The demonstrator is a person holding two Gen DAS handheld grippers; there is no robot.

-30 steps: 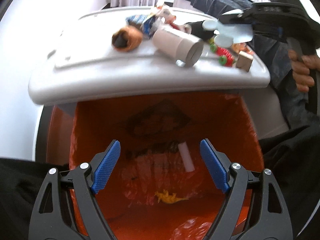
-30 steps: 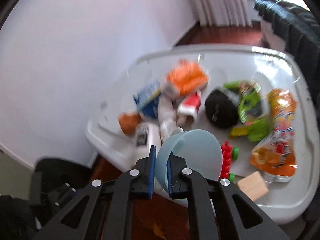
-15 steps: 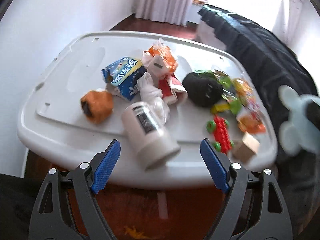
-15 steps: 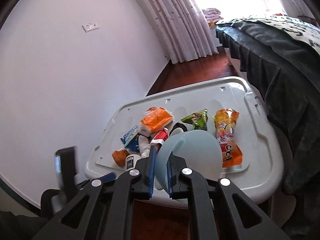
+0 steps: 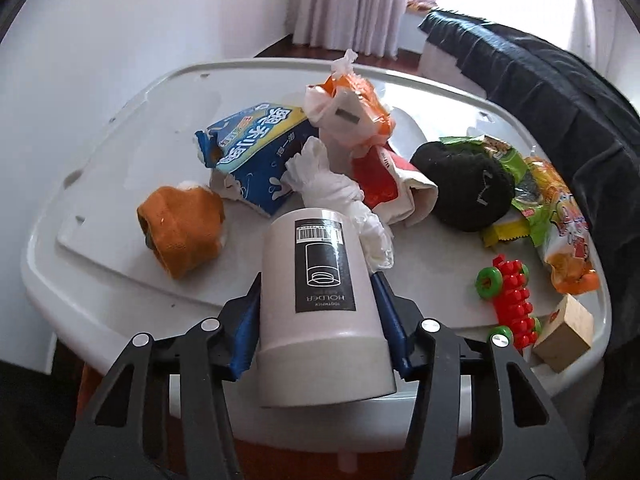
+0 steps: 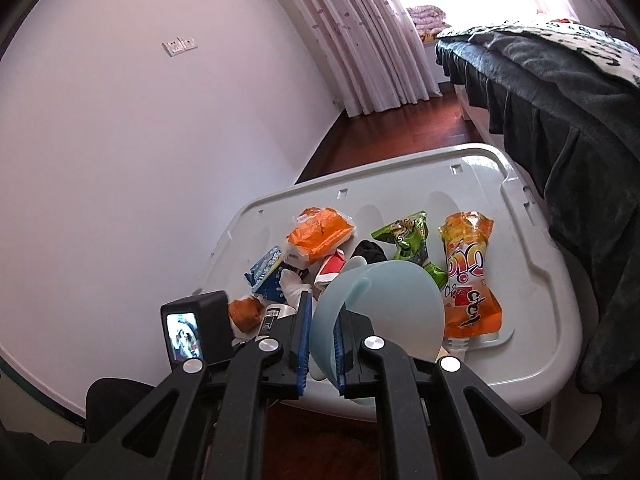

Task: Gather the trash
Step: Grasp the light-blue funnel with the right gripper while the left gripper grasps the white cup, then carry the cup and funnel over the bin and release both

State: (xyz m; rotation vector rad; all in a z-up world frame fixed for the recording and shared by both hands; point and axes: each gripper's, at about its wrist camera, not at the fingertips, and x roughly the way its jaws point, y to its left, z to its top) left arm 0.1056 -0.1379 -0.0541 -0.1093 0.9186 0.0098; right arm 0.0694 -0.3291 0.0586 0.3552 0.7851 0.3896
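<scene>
With jaws closing — left gripper (image 5: 318, 312) on white cylinder (image 5: 320, 304).

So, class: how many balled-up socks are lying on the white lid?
2. The orange sock lies at the lid's left, the black sock right of centre beside the green wrapper. More may hide under the wrappers.

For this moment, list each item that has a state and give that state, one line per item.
left gripper: jaws just closed in, pads on the white toothpick holder
toothpick holder: lying on its side at the lid edge
right gripper: shut on the blue bowl
blue milk carton: torn open, flattened
white lid: closed, bearing the clutter
</scene>
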